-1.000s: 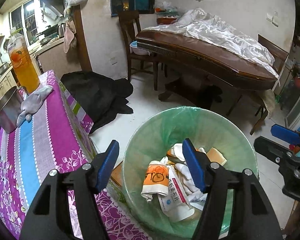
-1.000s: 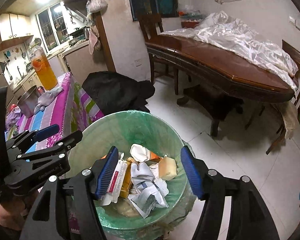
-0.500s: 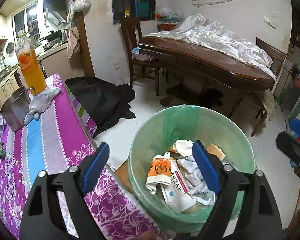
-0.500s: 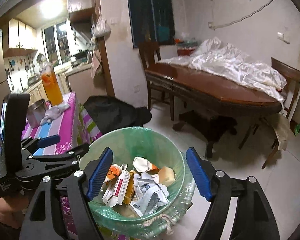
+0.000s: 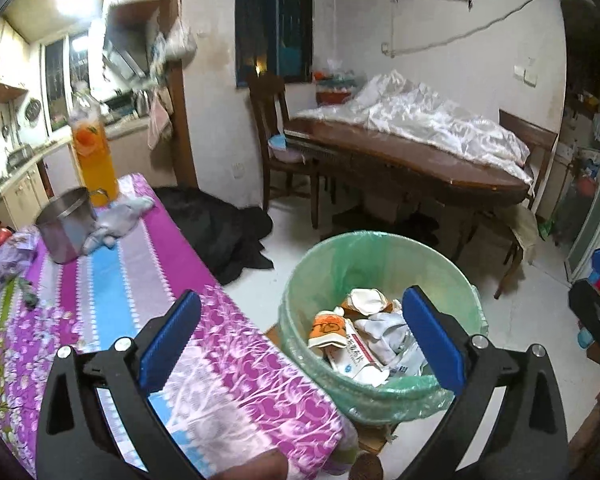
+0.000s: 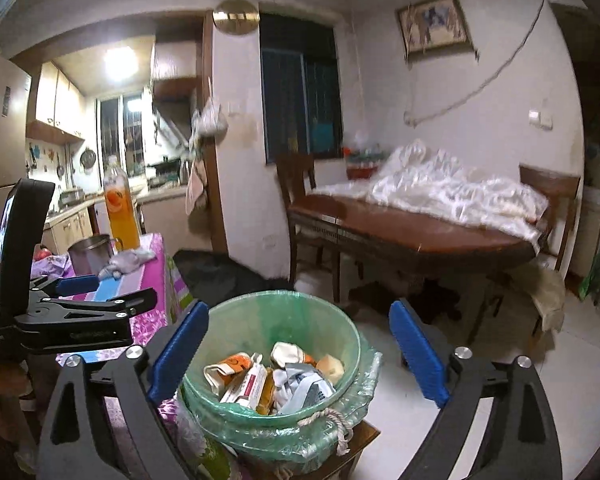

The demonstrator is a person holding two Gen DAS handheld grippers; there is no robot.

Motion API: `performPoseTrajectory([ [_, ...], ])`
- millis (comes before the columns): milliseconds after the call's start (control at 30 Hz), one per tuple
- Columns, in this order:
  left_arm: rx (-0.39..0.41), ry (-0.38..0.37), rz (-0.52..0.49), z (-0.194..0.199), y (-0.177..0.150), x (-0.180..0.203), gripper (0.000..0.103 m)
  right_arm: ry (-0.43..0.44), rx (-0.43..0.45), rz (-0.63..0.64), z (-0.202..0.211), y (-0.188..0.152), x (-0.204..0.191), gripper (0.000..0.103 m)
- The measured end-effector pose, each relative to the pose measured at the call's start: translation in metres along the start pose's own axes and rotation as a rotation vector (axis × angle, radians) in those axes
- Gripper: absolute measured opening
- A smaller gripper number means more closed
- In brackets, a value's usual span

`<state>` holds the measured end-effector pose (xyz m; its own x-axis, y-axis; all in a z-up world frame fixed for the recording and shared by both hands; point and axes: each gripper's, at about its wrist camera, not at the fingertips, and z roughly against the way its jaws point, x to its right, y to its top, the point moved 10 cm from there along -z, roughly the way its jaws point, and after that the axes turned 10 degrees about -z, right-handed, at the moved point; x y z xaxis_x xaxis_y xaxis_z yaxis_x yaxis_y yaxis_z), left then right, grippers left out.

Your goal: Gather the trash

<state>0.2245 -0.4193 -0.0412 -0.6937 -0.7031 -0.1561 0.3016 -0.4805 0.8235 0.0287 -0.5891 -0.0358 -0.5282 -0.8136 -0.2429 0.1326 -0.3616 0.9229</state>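
Both my left gripper [image 5: 300, 332] and right gripper [image 6: 298, 344] hover with fingers spread wide, holding nothing. The trash [image 6: 276, 380], crumpled wrappers and packets, lies in the green-lined bin [image 6: 332, 328] just beside the counter [image 5: 112, 280] with its purple floral cloth.

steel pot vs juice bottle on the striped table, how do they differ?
The steel pot is squat, opaque metal and open-topped; the juice bottle is tall, clear, and holds orange liquid. The pot has a side handle, the bottle none visible. Both stand upright at the table's far end.
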Motion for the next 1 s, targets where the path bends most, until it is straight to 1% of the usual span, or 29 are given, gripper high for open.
performPoseTrajectory([
  [33, 0.016, 0.005, -0.004, 0.007, -0.001, -0.001, 0.097, -0.001, 0.021, 0.007, 0.009, 0.0, -0.002, 0.097],
  [100, 0.048, 0.016, -0.01, 0.024, -0.003, -0.002, 0.097, -0.001, 0.07, 0.027, 0.03, 0.0, -0.007, 0.098],
  [300, 0.152, 0.045, 0.014, 0.071, -0.014, -0.011, 0.097, -0.004, 0.124, 0.03, 0.087, -0.017, -0.016, 0.098],
  [367, 0.203, 0.049, 0.016, 0.09, -0.018, -0.01, 0.097, -0.01, 0.141, 0.033, 0.105, -0.025, -0.017, 0.098],
  [433, 0.251, 0.073, 0.008, 0.107, -0.024, -0.011, 0.097, -0.022, 0.159, 0.041, 0.127, -0.035, -0.019, 0.098],
  [467, 0.274, 0.07, 0.005, 0.117, -0.028, -0.008, 0.097, -0.026, 0.166, 0.042, 0.134, -0.038, -0.019, 0.098],
  [600, 0.314, 0.048, -0.028, 0.139, -0.049, 0.009, 0.097, -0.036, 0.213, 0.031, 0.174, -0.053, -0.016, 0.098],
  [733, 0.299, 0.002, -0.025, 0.148, -0.076, 0.027, 0.097, -0.039, 0.213, 0.027, 0.197, -0.074, -0.017, 0.098],
  [867, 0.296, 0.001, -0.038, 0.157, -0.095, 0.039, 0.097, -0.047, 0.209, 0.018, 0.217, -0.096, -0.014, 0.098],
  [1000, 0.31, -0.006, -0.041, 0.166, -0.102, 0.044, 0.097, -0.06, 0.227, 0.006, 0.234, -0.107, -0.01, 0.098],
])
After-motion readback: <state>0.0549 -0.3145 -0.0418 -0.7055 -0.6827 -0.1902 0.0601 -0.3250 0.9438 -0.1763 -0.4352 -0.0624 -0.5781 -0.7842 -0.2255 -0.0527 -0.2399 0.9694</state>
